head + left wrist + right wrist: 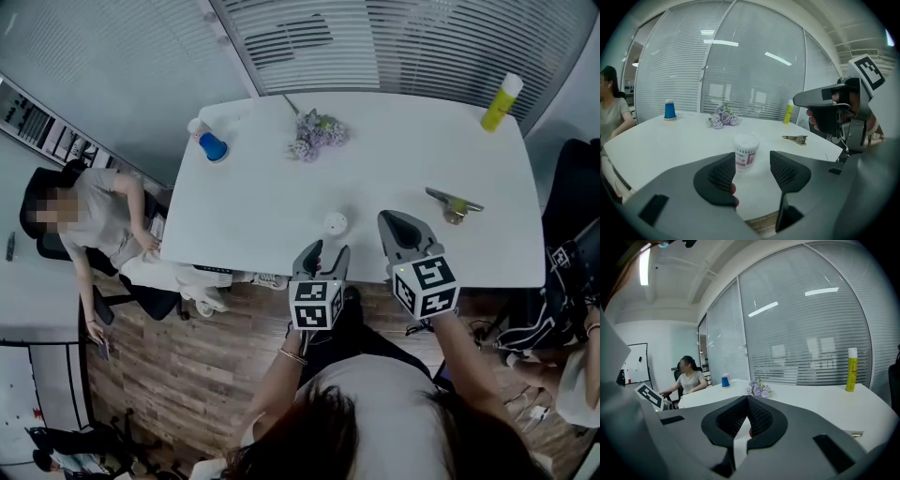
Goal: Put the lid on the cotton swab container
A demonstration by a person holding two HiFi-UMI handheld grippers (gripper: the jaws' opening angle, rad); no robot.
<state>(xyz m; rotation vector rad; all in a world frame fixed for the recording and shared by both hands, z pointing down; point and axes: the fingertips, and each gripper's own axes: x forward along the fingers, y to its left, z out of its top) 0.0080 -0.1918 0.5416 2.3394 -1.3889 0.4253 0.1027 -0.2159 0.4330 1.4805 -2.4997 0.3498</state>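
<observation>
Two states: the left hand-held gripper gapes empty before the cotton swab container. The right hand-held gripper sits closed.

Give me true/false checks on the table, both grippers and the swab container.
1. The small white round cotton swab container stands upright on the white table. True.
2. The left gripper is shut on the container. False: its jaws stand apart, with the container beyond them, untouched.
3. The right gripper has its jaws together. True.
4. The yellow plastic bottle stands beside the blue cup. False: they are at opposite far corners of the table.
5. The metal keys lie left of the container in the head view. False: they lie to its right.
</observation>
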